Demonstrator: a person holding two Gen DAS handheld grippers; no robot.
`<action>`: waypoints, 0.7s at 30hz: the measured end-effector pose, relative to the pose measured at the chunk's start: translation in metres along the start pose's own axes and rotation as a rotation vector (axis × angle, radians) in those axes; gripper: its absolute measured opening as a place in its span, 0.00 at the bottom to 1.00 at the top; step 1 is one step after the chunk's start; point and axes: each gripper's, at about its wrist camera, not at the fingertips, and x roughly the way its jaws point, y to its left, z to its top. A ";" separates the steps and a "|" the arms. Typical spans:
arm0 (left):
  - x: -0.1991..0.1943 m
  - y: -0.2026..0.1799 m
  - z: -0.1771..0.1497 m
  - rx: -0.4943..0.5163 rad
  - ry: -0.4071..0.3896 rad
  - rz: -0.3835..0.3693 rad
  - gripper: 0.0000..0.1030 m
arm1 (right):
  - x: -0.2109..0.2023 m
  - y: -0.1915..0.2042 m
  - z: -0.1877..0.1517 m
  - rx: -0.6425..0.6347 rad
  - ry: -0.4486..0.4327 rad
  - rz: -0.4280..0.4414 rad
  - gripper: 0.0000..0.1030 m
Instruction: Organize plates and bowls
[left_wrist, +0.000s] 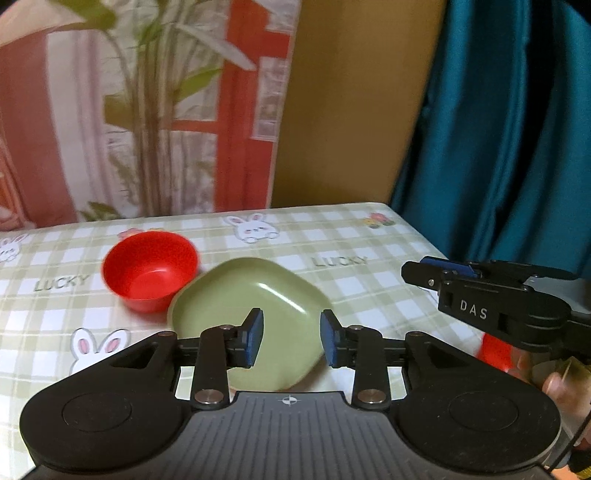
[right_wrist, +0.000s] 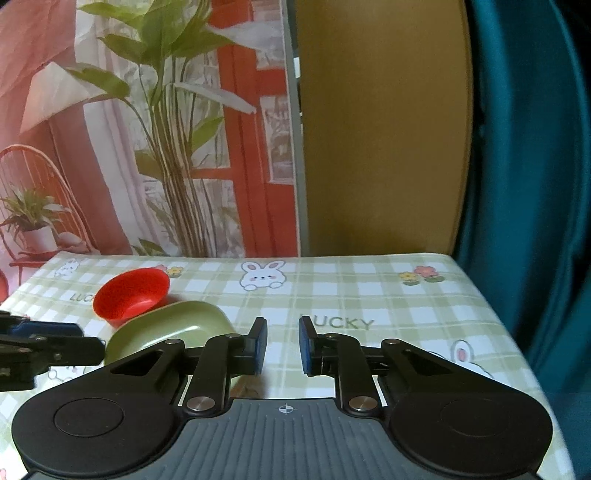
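From my two wrist cameras I see a green plate lying flat on the checked tablecloth, open side up. It is a rounded square, and in the left view one corner points to the far side and one toward me, so its long diagonal runs near to far. The plate is empty. Its near part is hidden behind the left gripper, so I cannot see that edge.

Just beside the plate, at its far left, stands a red bowl, upright, with its mouth facing up. It is also empty. Its outline is a little blurred in the left view. In the right view the bowl seems to touch the plate or to stand just behind its rim; I cannot tell which.

The left gripper hangs above the near half of the plate with its blue pads apart, and nothing is between them. The right gripper is over bare cloth to the right of the plate; its pads stand apart with a narrower gap, and they also hold nothing.

In the left view the right gripper comes in from the right edge, seen from the side. Below it there is something red, mostly covered and cut off, and I cannot make out what it is. A person's fingers show there, blurred.
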 end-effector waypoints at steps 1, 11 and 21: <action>0.002 -0.004 -0.001 0.007 0.003 -0.009 0.34 | -0.005 -0.002 -0.002 -0.005 0.001 -0.005 0.17; 0.028 -0.050 -0.012 0.065 0.068 -0.196 0.41 | -0.037 -0.032 -0.019 0.002 0.045 -0.100 0.13; 0.056 -0.098 -0.030 0.111 0.155 -0.321 0.42 | -0.060 -0.066 -0.040 0.010 0.126 -0.198 0.08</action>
